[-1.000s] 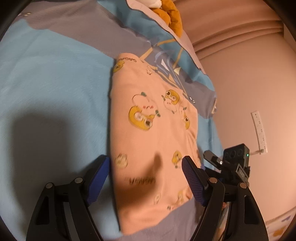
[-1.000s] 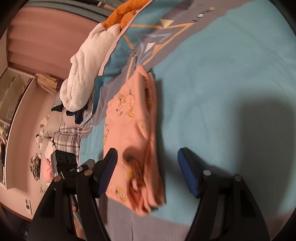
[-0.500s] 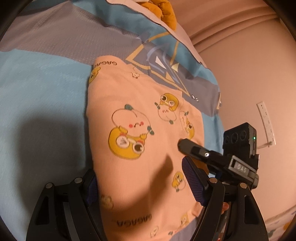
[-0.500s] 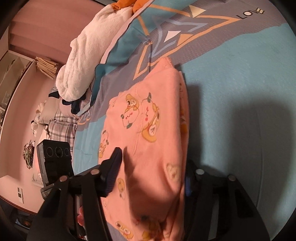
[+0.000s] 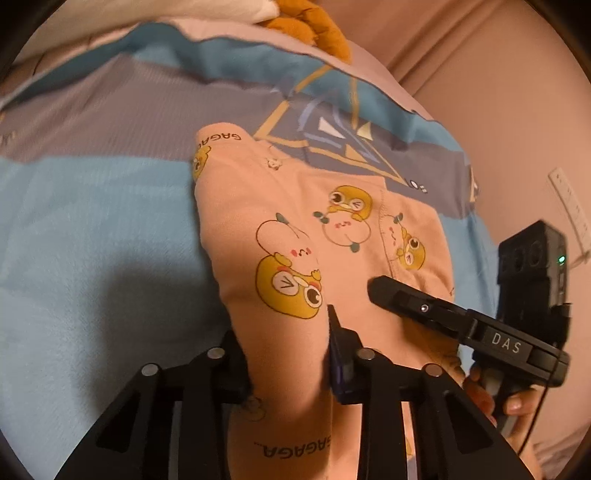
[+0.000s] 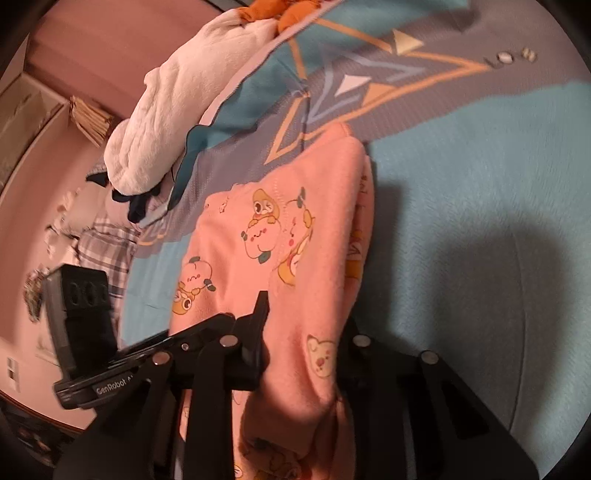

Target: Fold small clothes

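A folded pink garment (image 5: 295,229) printed with yellow ducks lies on the blue and grey bed cover (image 5: 92,221). My left gripper (image 5: 284,332) sits over its near left part. Its jaws are closing, and a ridge of the pink fabric is squeezed up between the pads. In the right wrist view the same garment (image 6: 295,236) bulges between the fingers of my right gripper (image 6: 306,314), whose jaws are also closing on its near right edge. The right gripper's finger (image 5: 402,299) rests on the cloth beside the left one, with a hand below it.
A white fluffy blanket (image 6: 177,103) and an orange plush (image 5: 306,26) lie at the far end of the bed. Plaid cloth (image 6: 107,247) and clutter sit beyond the bed's left side. A pink wall (image 5: 498,110) with a power strip (image 5: 570,206) stands close on the right.
Both grippers moved forward over the garment's near end and their jaws went from wide apart to pinching the fabric. The cloth now bunches up between the fingers.
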Tool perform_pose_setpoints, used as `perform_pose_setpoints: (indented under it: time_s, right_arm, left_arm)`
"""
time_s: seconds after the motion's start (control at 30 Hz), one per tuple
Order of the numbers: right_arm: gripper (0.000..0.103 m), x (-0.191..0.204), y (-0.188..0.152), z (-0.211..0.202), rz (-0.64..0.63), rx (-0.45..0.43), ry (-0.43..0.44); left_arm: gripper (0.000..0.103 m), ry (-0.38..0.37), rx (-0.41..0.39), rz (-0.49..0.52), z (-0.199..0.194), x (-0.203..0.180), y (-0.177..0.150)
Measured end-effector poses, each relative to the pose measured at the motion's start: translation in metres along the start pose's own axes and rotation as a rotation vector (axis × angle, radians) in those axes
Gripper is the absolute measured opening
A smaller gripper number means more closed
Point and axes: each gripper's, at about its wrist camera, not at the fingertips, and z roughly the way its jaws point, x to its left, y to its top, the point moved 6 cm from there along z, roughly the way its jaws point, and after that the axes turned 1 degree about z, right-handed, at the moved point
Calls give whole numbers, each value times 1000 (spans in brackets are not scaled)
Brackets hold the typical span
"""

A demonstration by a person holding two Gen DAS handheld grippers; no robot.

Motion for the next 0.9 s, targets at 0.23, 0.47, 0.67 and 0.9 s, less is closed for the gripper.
perform_pose_setpoints:
  time_s: [0.23,0.47,0.67,0.9]
  right_arm:
    - [22,23,-6,-25,-86,-82,-41]
    - [22,46,-25,-56,-139,-108,-27]
    - [22,67,-56,-81,-171,-106,-20]
    - [22,85,-95,-107,-200,-99,-19]
  left_arm:
    - [26,25,-35,66,-20,-19,-7]
    - [26,18,-47,83,-47,-38,-30]
    - [26,5,-45,70,-75,-50,-59]
    - [26,8,-46,66,-103,-63,-94]
